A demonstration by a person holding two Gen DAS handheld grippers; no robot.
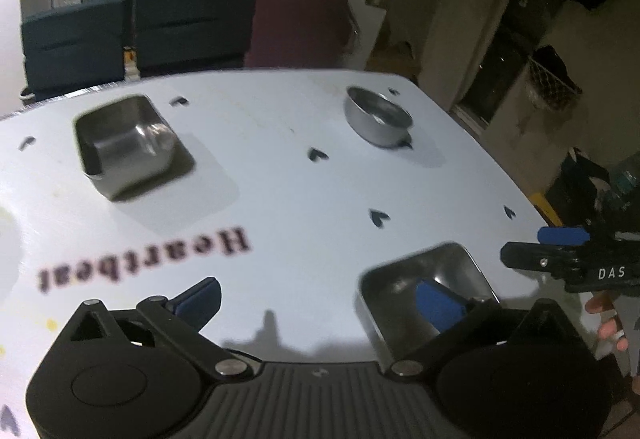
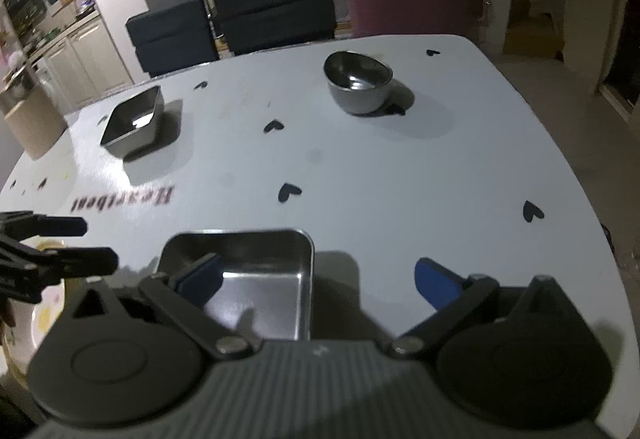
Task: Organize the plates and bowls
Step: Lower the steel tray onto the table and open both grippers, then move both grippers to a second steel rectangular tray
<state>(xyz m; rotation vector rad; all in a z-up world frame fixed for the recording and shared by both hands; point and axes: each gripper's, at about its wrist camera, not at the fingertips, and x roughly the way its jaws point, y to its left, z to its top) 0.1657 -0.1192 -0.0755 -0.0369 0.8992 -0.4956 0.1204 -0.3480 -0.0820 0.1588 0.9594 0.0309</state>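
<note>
Near tray (image 2: 256,279) sits at the table (image 2: 400,167) front edge, under both claws. Left gripper (image 1: 316,299) is held wide open, right pad above the tray's interior, nothing gripped. Right gripper (image 2: 316,279) is likewise spread, left pad over the tray, empty. The tray is judged thin steel: light, stiff, slippery, unbreakable; best pinched on one upright wall, a pad each side. Far tray (image 2: 134,127) lies well beyond the near tray to the left, bowl (image 2: 358,83) well beyond to the right. A floral plate (image 2: 44,315) left of the near tray is mostly cut off. Motion blur is heavy; the near tray's front wall is hidden by gripper bodies.
</note>
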